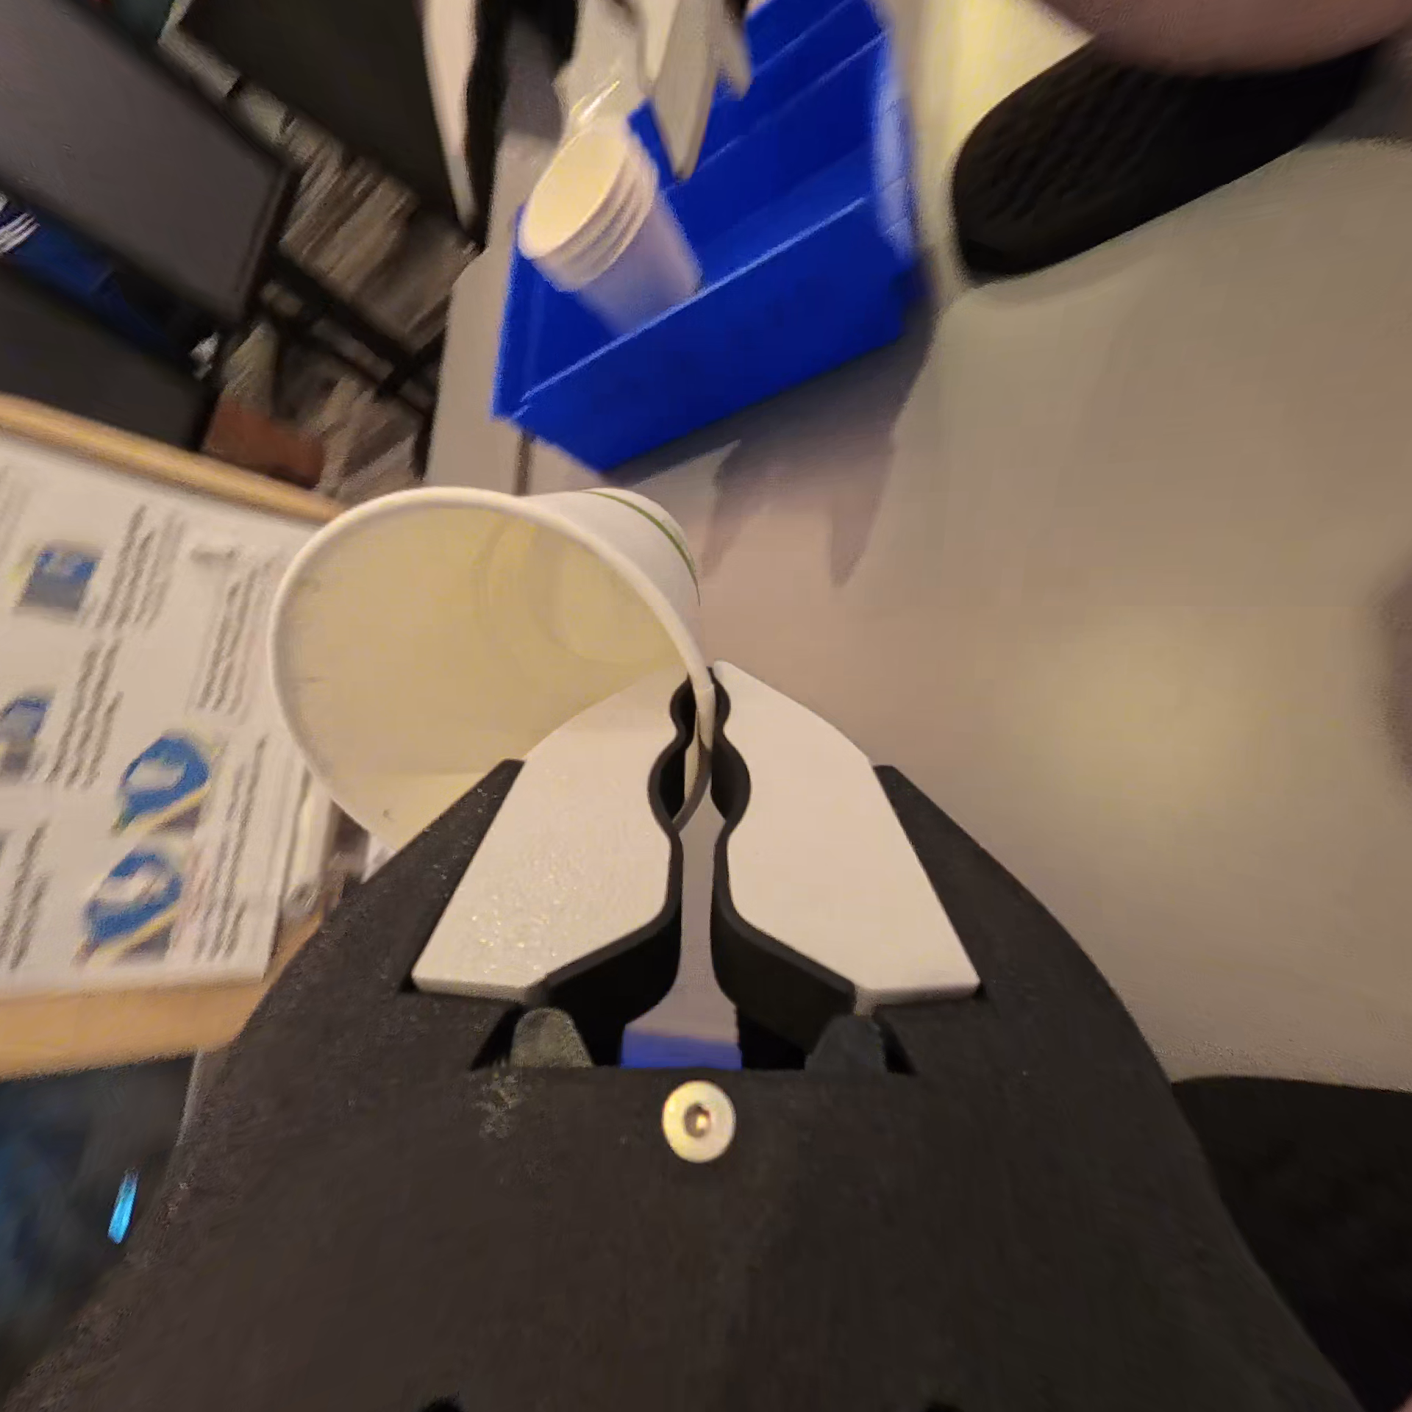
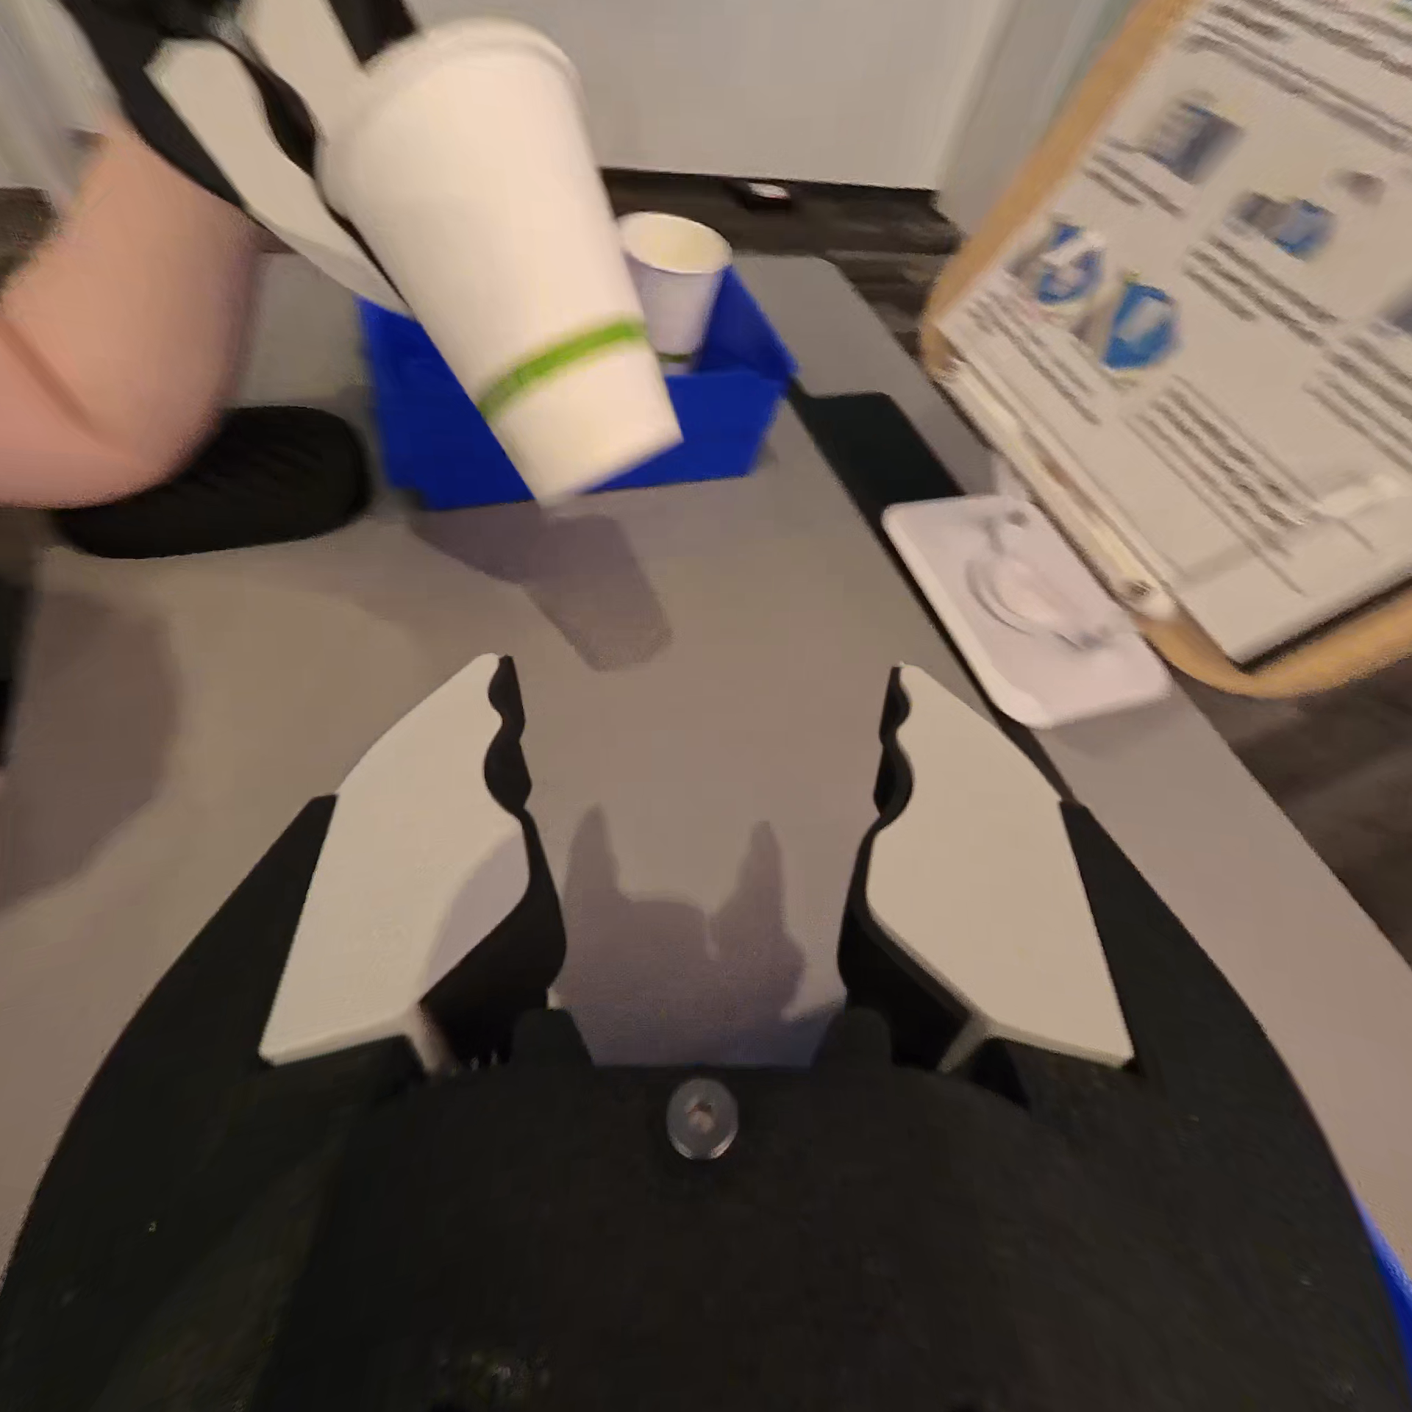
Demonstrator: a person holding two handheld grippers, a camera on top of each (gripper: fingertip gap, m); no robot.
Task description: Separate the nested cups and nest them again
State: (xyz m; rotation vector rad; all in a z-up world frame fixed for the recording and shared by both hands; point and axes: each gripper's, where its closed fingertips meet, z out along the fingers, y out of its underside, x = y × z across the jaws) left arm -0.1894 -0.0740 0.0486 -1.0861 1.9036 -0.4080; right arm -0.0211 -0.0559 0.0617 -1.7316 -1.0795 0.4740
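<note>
Now, my left tongs (image 1: 701,691) pinch the rim of one paper cup (image 1: 474,649), held tilted in the air above the grey table (image 1: 1108,611); my right tongs (image 2: 699,672) gape wide and empty. Best approach, I reckon: level the cup, line its base over the stack of cups (image 1: 603,214) in the blue bin (image 1: 710,382) ahead, and lower gently. The stack sits well beyond both tips.

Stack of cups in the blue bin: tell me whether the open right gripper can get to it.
Probably yes: the right gripper is open and empty, with bare table ahead, though the paper cup held by the left gripper hangs partly before the stack.
</note>
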